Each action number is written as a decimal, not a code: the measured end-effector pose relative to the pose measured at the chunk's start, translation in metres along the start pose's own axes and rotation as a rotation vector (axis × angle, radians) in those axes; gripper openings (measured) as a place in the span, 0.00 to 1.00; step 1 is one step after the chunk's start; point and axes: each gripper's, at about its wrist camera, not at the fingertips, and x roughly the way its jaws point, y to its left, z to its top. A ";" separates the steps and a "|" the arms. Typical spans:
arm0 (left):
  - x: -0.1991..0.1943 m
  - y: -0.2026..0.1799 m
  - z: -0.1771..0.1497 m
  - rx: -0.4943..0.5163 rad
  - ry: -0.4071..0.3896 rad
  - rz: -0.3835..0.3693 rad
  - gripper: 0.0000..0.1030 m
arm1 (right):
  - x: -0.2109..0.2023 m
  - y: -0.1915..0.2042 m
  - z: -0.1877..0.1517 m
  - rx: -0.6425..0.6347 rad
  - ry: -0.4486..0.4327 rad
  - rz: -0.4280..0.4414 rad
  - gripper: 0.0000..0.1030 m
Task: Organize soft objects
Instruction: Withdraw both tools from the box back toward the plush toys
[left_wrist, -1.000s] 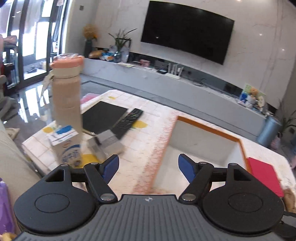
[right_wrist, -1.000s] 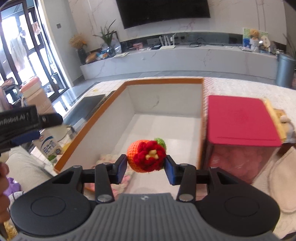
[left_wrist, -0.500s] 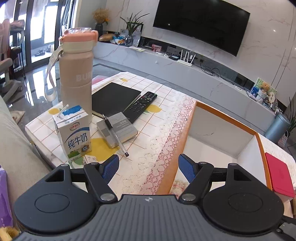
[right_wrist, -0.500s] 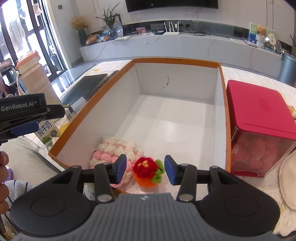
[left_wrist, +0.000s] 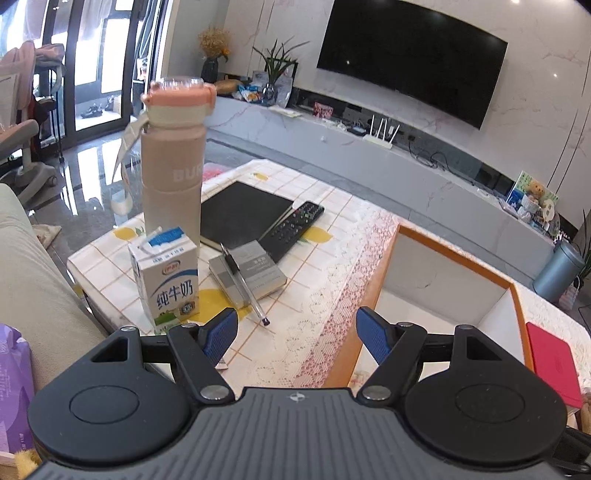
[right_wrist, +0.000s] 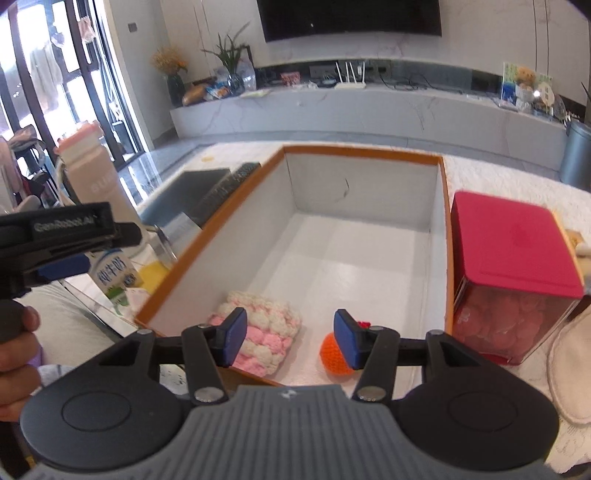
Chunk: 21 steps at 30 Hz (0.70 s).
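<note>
An orange-rimmed white box (right_wrist: 369, 236) holds a pink-and-white knitted piece (right_wrist: 266, 332) and an orange crochet toy (right_wrist: 330, 350) on its near floor. My right gripper (right_wrist: 290, 339) hovers above the box's near end, its jaws opening, with nothing between them; the right finger partly hides the crochet toy. In the left wrist view my left gripper (left_wrist: 295, 334) stands open over the lace tablecloth beside the box (left_wrist: 443, 288), holding nothing. The left gripper (right_wrist: 66, 243) also shows at the left of the right wrist view, in a person's hand.
A pink bottle (left_wrist: 173, 158), a milk carton (left_wrist: 168, 280), a grey booklet with a pen (left_wrist: 247, 271), a black notebook (left_wrist: 242, 214) and a remote (left_wrist: 295, 227) stand left of the box. A red-lidded container (right_wrist: 517, 273) sits right of it, with a cream cloth (right_wrist: 569, 369) beside it.
The right gripper let go of the orange crochet toy, which dropped onto the box floor beside the knitted piece; its jaws widened and it drew back a little. The left gripper barely moved.
</note>
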 end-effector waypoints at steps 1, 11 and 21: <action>-0.004 -0.001 0.001 -0.001 -0.010 0.002 0.83 | -0.006 0.001 0.001 -0.002 -0.013 0.000 0.52; -0.050 -0.023 0.017 0.060 -0.111 -0.002 0.83 | -0.088 -0.007 0.015 0.011 -0.202 -0.068 0.53; -0.094 -0.075 0.012 0.083 -0.161 -0.091 0.84 | -0.170 -0.059 0.001 0.090 -0.365 -0.172 0.59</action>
